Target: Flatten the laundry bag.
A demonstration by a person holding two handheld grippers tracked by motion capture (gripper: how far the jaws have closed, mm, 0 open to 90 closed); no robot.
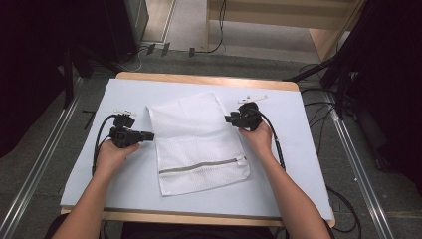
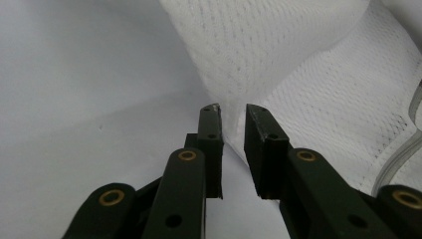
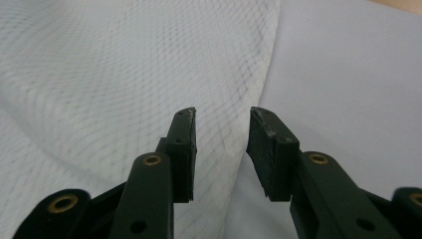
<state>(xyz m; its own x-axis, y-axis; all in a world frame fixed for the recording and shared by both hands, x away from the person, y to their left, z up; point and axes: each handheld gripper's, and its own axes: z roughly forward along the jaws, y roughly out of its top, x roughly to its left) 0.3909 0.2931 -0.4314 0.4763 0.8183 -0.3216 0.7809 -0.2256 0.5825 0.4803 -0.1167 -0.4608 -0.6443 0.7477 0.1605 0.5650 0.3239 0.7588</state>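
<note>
White mesh laundry bag (image 1: 198,143) lay flat mid-surface (image 1: 283,194), zipper (image 1: 203,166) toward the person. Left tongs (image 1: 151,134) sat at its left edge, jaws slightly parted, holding nothing. Right tongs (image 1: 227,118) sat at its right edge, jaws moderately open, empty.

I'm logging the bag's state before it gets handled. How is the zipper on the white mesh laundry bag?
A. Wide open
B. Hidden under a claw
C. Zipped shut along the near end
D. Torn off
C: in the high view the mesh laundry bag lies flat, its grey zipper running closed across the near end.
</note>
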